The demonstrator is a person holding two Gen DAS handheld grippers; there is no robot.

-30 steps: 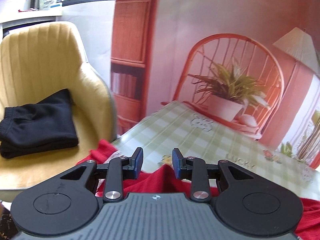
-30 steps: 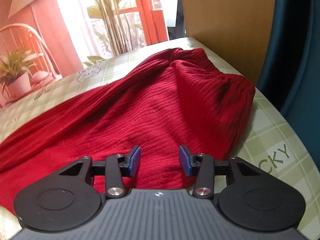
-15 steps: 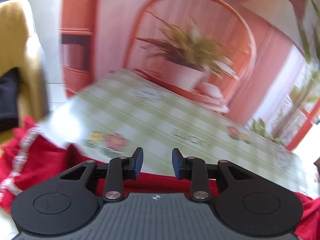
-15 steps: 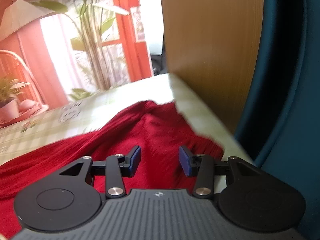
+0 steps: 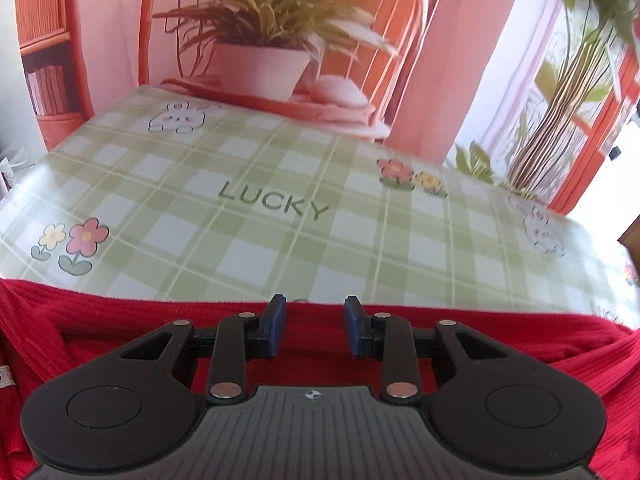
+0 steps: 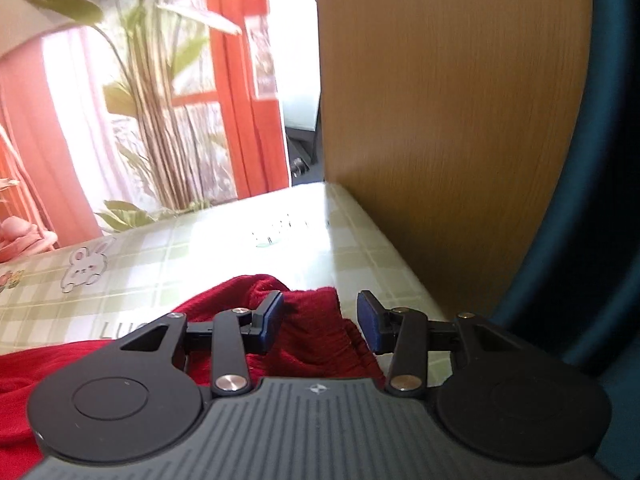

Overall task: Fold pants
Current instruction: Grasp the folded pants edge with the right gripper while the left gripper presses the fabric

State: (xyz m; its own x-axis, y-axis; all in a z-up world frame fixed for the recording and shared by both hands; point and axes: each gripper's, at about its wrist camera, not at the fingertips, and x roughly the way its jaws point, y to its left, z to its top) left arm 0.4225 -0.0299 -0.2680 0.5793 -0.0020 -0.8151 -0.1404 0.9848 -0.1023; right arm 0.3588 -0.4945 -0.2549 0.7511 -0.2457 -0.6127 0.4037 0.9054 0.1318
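Red ribbed pants (image 5: 120, 320) lie across the near side of the table with a green checked cloth (image 5: 280, 184). My left gripper (image 5: 314, 326) is open and empty, just above the pants' far edge. In the right wrist view the pants (image 6: 312, 320) end in a bunched edge near the table's right side. My right gripper (image 6: 320, 320) is open and empty, its fingers on either side of that bunched edge, above it.
A printed backdrop with a potted plant (image 5: 264, 52) stands behind the table. A wooden panel (image 6: 440, 120) rises at the table's right edge, with a dark teal surface (image 6: 592, 240) beside it.
Both grippers have swung toward the table's far side and pulled back. The yellow chair with black folded clothes left the left view. Less of the red pants shows in the right view.
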